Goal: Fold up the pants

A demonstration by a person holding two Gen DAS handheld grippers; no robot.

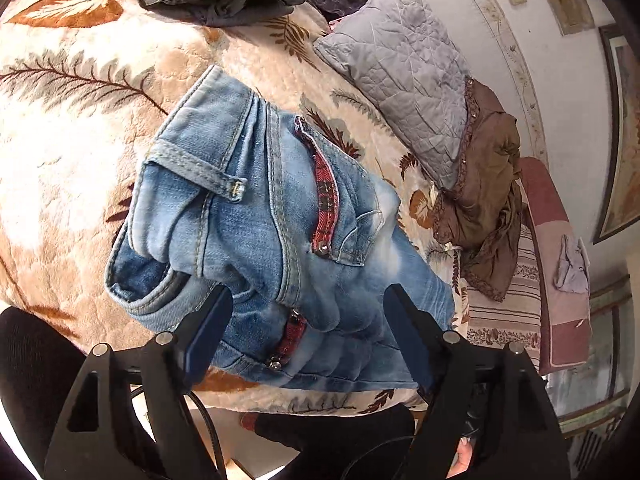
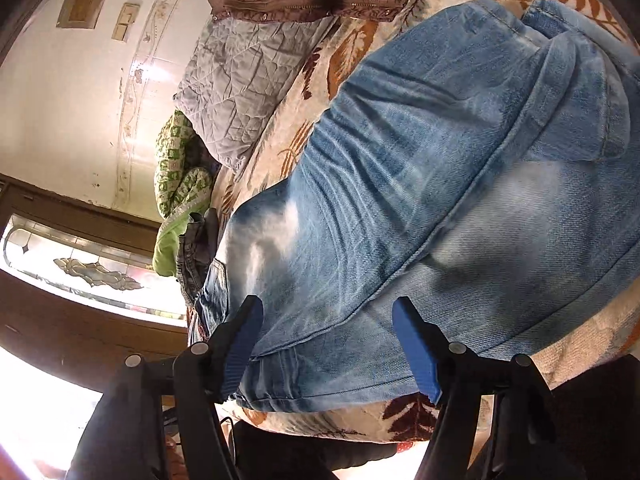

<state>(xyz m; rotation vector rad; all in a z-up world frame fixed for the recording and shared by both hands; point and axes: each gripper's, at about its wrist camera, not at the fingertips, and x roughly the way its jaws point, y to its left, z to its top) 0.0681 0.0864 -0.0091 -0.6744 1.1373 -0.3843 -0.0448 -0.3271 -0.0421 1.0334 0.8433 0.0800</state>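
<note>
Both pairs of blue-padded fingers stand wide apart, gripping nothing. Between the left gripper (image 1: 308,312) tips, low in the frame, lie the folded pants (image 1: 260,232): pale, faded blue denim in a thick bundle at the centre of the left wrist view, with a belt loop, stitched pockets and red plaid trim along the pocket edges. They rest on a leaf-patterned blanket (image 1: 60,160). The right gripper (image 2: 328,324) hovers over their creased, whitened cloth.
</note>
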